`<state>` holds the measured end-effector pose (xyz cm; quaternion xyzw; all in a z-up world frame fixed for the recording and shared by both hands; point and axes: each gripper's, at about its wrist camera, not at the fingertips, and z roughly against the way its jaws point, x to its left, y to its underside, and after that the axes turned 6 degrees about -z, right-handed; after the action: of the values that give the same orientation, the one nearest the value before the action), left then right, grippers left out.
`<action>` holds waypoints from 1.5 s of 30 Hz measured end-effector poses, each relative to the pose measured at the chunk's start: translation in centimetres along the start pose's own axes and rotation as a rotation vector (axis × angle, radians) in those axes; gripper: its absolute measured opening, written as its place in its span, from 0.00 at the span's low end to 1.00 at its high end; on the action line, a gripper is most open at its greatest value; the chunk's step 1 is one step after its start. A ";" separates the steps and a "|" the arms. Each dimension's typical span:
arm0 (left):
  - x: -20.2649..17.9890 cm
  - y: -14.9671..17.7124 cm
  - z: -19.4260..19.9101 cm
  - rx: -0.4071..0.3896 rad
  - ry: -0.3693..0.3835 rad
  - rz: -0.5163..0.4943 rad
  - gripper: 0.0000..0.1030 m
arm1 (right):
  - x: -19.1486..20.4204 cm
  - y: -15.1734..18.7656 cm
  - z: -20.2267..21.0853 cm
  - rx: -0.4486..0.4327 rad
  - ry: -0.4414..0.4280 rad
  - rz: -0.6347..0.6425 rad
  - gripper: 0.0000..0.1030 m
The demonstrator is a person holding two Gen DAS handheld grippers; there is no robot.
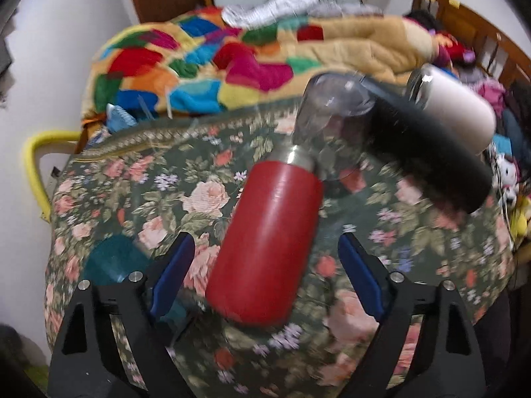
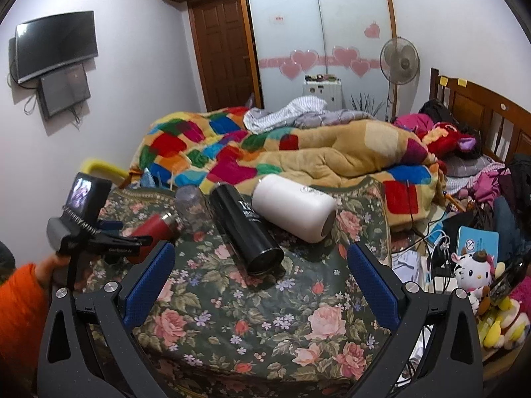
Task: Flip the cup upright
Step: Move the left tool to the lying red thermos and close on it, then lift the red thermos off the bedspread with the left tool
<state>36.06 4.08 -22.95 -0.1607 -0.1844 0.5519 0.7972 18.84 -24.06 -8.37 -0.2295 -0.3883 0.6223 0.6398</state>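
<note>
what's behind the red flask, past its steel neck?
A clear plastic cup stands mouth-down right behind the red metal flask, on the floral tablecloth. The image is blurred and the flask's steel neck overlaps the cup, so contact can't be judged.

A floral cloth [image 2: 252,318] of pink roses on dark green covers the bench. Behind it a patchwork quilt [image 2: 212,146] lies rumpled on the bed, touching a tan blanket [image 2: 335,152] — a striped cloth [image 2: 285,109] is heaped on top. On the wall hang a dark television [image 2: 54,44] and a smaller screen [image 2: 64,88] just below it. A standing fan [image 2: 399,60] stands beside the wardrobe doors [image 2: 318,26] with pink hearts. A white plush toy [image 2: 473,270] sits at the right, near a wooden headboard [image 2: 478,112].
</note>
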 end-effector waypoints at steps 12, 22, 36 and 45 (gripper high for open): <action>0.9 -0.8 -5.3 0.132 0.109 0.002 0.66 | 0.4 -0.1 -2.0 0.036 -0.009 0.010 1.00; -0.4 0.0 -3.6 0.096 0.080 0.017 0.62 | 0.8 -0.1 -1.5 0.027 -0.007 0.025 1.00; -4.0 1.1 5.3 -0.053 0.095 0.000 0.59 | 1.1 0.3 1.3 -0.020 -0.023 0.029 1.00; -9.2 0.9 9.9 -0.164 0.121 -0.079 0.59 | 1.1 0.6 3.4 -0.059 -0.025 0.036 1.00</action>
<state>27.71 -3.70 -15.74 -0.2513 -0.1866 0.4922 0.8122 15.71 -23.59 -6.61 -0.2473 -0.4102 0.6249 0.6165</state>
